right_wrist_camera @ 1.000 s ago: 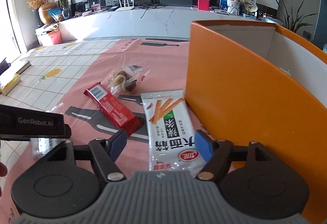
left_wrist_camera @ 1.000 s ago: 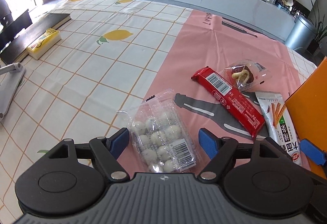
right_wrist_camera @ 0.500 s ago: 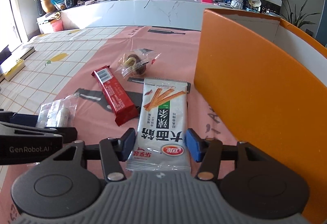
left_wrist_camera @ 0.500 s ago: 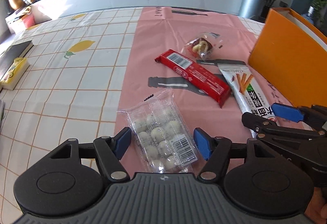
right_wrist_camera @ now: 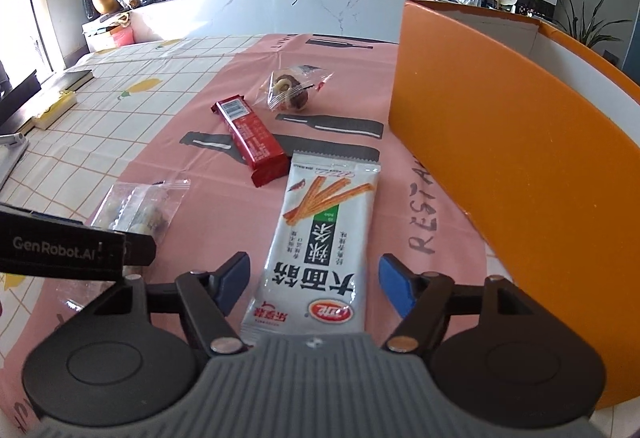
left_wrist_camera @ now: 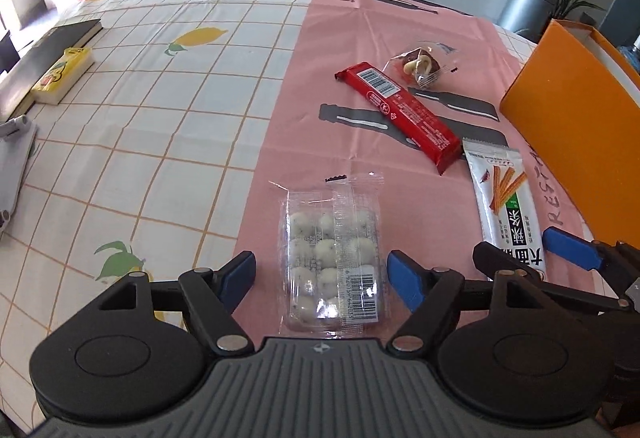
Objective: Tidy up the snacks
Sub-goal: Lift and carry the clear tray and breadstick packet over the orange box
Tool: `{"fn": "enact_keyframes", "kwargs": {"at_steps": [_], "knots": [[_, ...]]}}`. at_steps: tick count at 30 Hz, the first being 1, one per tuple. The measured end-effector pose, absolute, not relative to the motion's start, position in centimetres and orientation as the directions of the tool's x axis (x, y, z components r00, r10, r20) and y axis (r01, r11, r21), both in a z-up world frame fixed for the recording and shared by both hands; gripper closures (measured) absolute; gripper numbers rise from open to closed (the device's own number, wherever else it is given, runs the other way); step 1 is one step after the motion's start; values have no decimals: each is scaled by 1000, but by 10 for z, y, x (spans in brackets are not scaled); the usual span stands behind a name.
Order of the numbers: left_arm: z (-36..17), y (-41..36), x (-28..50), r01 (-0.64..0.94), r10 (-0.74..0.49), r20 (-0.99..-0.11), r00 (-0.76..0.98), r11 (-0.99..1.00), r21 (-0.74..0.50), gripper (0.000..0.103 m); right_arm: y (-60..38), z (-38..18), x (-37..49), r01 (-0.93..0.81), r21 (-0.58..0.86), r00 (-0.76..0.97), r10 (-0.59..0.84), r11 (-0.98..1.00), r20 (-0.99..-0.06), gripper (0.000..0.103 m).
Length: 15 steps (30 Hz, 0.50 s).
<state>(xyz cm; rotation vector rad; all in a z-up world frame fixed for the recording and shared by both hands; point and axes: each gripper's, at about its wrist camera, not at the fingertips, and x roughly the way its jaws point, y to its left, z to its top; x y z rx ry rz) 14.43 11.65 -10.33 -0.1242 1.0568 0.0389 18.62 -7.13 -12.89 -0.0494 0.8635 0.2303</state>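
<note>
both grippers are lined up on their own snack at once, which looks like the whole reason for the layout here. the left gripper (left_wrist_camera: 321, 272) has its blue fingers (left_wrist_camera: 240, 272) spread wide on either side of the clear tray of white candy balls (left_wrist_camera: 334, 258), one finger to each long side, not touching it as far as the view shows. the tray sits on the pink runner (left_wrist_camera: 320, 86) near the person's edge of the counter (left_wrist_camera: 140, 98), barcode end closest to the gripper, so it's already square for a side pinch.

the right gripper (right_wrist_camera: 314, 280) is doing the same thing with the white breadstick packet (right_wrist_camera: 320, 246): fingers wide apart, packet lying flat between them, nothing gripped yet. that packet lies just beside the orange box (right_wrist_camera: 500, 142), which stands on the right-hand side of the counter with its top open, so it's probably where everything is headed.

further up the runner the red wafer bar (right_wrist_camera: 250, 136) lies diagonal, its near end almost touching the top corner of the breadstick packet, and the clear bag with the chocolate pastry (right_wrist_camera: 290, 92) sits behind it. both untouched.

guess: the next bit is closing on both packs. the flat breadstick packet may be awkward since it's thin and could buckle or slide instead of lifting.
</note>
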Motion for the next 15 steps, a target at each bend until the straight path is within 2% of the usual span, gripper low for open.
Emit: {"fn": "enact_keyframes", "kwargs": {"at_steps": [6, 12, 15], "knots": [[-104, 108, 145, -92, 18, -871, 490, 995, -31, 15, -70, -129, 207, -207, 58, 639, 179, 977, -748, 33], [-106, 107, 145, -82, 16, -864, 503, 996, -30, 15, -64, -131, 215, -221, 15, 646, 157, 975, -747, 33], [-106, 105, 145, -70, 4, -858, 513, 997, -38, 23, -61, -132, 213, -233, -14, 652, 145, 972, -744, 35]]}}
